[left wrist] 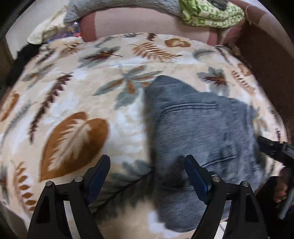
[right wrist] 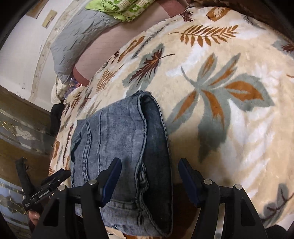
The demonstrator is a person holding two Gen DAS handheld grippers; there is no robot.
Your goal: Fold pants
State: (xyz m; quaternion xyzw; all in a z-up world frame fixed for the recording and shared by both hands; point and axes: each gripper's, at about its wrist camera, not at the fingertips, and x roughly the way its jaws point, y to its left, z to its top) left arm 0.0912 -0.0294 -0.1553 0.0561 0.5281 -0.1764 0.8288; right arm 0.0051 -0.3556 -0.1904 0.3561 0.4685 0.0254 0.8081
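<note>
Blue denim pants lie folded in a compact stack on a cream blanket with a leaf print. In the right wrist view the pants show stacked layers with seams and a darker fold on the right. My left gripper is open and empty, hovering above the stack's left edge. My right gripper is open and empty just above the stack's near end. The right gripper also shows at the right edge of the left wrist view. The left gripper shows at the lower left of the right wrist view.
The blanket covers a bed. A green patterned cloth and a grey quilted pillow lie at the headboard end. A dark wooden bed edge runs along the right. A wall and floor lie left.
</note>
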